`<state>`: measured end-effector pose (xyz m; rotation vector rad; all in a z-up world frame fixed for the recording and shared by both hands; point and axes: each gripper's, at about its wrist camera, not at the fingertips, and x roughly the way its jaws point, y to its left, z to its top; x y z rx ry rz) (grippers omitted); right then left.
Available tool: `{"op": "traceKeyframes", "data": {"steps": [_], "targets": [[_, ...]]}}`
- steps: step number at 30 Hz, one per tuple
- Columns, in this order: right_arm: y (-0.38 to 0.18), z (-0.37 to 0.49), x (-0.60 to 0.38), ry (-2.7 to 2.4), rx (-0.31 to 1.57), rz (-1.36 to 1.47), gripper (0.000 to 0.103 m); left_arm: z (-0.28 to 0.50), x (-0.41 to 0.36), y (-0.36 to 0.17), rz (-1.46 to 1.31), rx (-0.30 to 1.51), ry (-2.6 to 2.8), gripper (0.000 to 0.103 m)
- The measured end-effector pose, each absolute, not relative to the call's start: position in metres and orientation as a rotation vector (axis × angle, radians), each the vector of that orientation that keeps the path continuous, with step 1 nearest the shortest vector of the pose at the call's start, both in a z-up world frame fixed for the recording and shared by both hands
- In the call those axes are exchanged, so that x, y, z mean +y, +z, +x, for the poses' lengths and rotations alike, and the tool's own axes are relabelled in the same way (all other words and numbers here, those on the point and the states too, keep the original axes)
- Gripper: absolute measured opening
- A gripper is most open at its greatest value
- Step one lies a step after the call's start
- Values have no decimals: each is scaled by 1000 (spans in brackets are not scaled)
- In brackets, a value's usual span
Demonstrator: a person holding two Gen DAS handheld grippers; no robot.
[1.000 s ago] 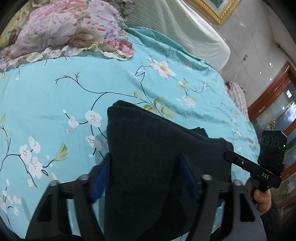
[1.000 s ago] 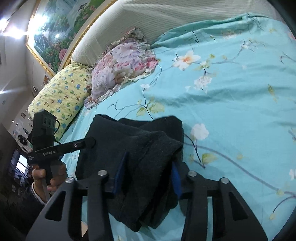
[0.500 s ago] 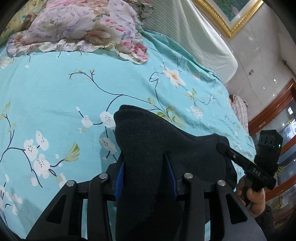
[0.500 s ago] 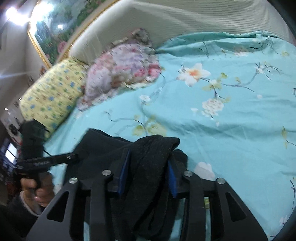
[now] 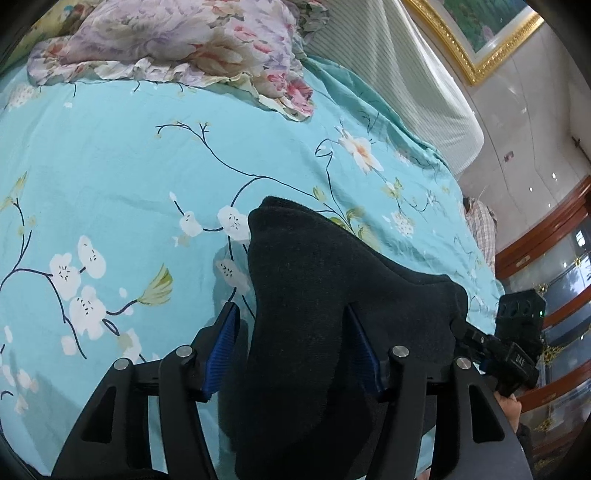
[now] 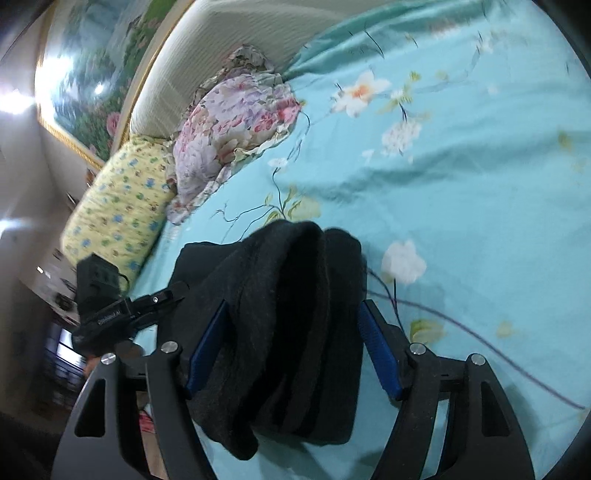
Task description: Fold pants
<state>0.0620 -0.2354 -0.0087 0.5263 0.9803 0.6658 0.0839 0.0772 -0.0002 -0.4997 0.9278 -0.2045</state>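
The dark pants [image 5: 317, 317] bunch between both spread claws, left gripper [image 5: 291, 350] and right gripper [image 6: 291, 343], neither pinching; the fold runs left to right, near me.

Both tongs, left [image 5: 291, 350] and right [image 6: 291, 347], have spread open around the pants [image 5: 314, 295].

Bedspread [image 5: 110, 177] lies open ahead; floral pillow [image 5: 192, 40] blocks the headboard end

A home bedroom: floral bedspread [image 5: 110, 177], pillows [image 6: 118, 206], framed painting [image 5: 480, 33]
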Motion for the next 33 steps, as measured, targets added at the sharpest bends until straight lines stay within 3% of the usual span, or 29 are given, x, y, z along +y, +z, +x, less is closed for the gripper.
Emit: {"op": "traceKeyframes", "data": {"steps": [9,14,17,21,33], "targets": [[-14,71,-229,691,1022,533,72,95,92,-20,-613,941,-237,55],[-15,71,-227,697,1032,520,71,93,94,-22,-658,931,-262,37],[-16,73,-224,713,1043,530,52,91,89,-15,-639,912,-265,29],[-6,74,-222,721,1015,525,42,86,89,-4,-641,896,-264,26],[38,86,-194,794,925,479,40,67,124,42,-667,778,-209,25]]}}
